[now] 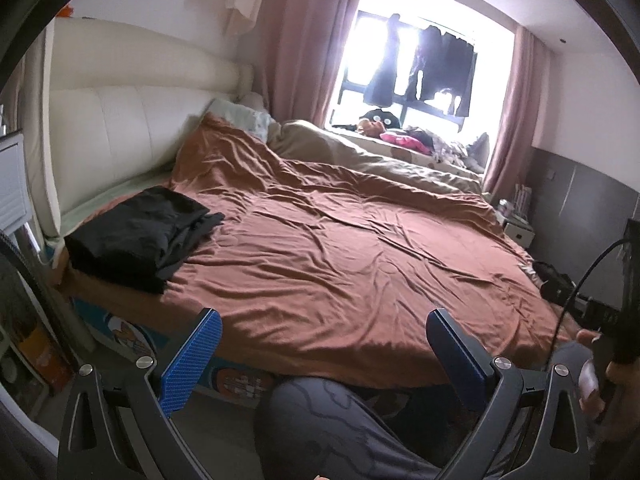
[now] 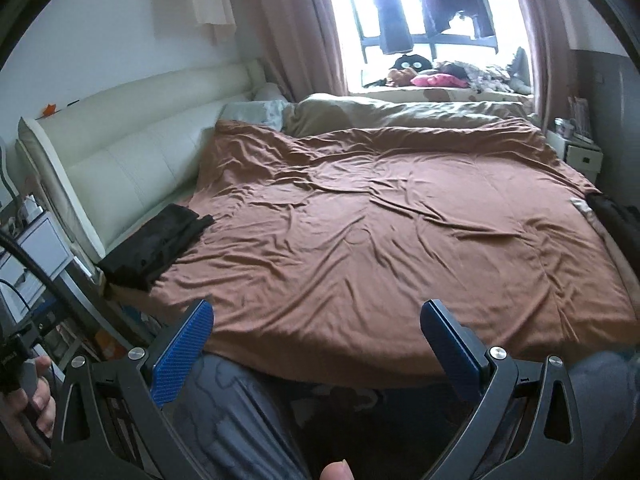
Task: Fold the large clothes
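Observation:
A folded black garment (image 1: 136, 232) lies on the near left corner of the bed, close to the white headboard; the right wrist view has the black garment (image 2: 158, 246) at the left edge of the brown cover. My left gripper (image 1: 324, 344) is open, held off the bed's near edge with nothing between its blue pads. My right gripper (image 2: 316, 338) is open too, also short of the bed and holding nothing. Another dark piece of cloth (image 2: 616, 216) lies at the bed's right edge.
A wrinkled brown cover (image 1: 340, 248) spans the bed, with a beige duvet (image 1: 360, 152) beyond it by the window. A person's patterned grey trouser leg (image 1: 332, 432) is below the grippers. Nightstands (image 2: 576, 152) flank the bed; clothes hang in the window (image 1: 424, 64).

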A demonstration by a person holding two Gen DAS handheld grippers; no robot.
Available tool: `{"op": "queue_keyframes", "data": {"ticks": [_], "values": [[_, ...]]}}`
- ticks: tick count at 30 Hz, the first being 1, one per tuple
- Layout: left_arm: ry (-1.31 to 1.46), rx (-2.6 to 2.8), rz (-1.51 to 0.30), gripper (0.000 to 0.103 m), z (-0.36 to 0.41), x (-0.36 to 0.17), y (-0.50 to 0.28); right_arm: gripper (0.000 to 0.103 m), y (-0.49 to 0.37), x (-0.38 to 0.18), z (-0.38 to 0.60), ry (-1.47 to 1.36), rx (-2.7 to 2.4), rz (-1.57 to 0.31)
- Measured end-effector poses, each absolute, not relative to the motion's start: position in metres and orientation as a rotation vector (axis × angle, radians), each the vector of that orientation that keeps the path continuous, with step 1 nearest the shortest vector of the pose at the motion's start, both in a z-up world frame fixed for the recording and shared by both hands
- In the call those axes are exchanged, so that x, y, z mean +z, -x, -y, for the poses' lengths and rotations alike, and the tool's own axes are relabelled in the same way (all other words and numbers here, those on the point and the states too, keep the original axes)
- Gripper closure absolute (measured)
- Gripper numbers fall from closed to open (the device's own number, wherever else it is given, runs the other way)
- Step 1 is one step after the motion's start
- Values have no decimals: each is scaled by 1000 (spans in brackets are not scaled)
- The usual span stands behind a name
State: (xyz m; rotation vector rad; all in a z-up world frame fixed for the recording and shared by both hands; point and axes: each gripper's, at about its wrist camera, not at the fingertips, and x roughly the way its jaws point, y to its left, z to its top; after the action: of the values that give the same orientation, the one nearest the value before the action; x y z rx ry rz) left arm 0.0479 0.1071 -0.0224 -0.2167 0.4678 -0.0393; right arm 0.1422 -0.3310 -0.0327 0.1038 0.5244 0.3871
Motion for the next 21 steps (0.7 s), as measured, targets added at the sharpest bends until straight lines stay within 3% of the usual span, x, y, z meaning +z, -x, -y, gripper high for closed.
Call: {"op": "queue_keyframes", "data": {"ticks": [21], "values": [[194, -12, -417, 1, -88, -3, -18, 0, -102, -45, 339, -108, 375, -446]]}}
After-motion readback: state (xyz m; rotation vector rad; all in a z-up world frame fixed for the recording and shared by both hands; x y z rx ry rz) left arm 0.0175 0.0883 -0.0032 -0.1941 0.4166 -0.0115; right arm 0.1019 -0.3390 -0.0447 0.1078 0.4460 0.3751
